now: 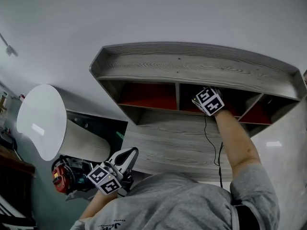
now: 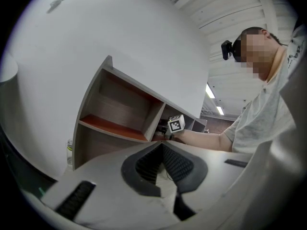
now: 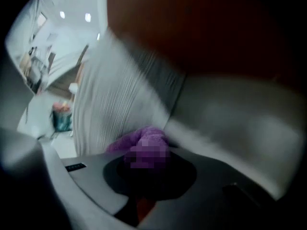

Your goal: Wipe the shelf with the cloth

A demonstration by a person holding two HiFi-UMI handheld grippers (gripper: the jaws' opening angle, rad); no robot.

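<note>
While left gripper (image 2: 161,145) fingers meet empty, right gripper (image 3: 146,163) fingers pinch fuzzy purple cloth (image 3: 147,139) inside woodgrain shelf (image 1: 192,67).

Right tongs (image 3: 148,163): clamped on the purple cloth (image 3: 143,140)
Cloth: against the grey wood-grain shelf (image 3: 112,104) panel
Sharpness: blurred

Office-like room: strip ceiling lights (image 2: 209,90), wooden shelf (image 1: 192,66), round table (image 1: 41,116).

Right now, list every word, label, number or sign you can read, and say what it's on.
Nothing reads clearly.
Grey shirt: print at the bottom edge, cut off, unreadable.
Marker cubes: square coded patterns, no letters.
Right tool, holding the purple cloth: small dark label on its body, too blurred.
</note>
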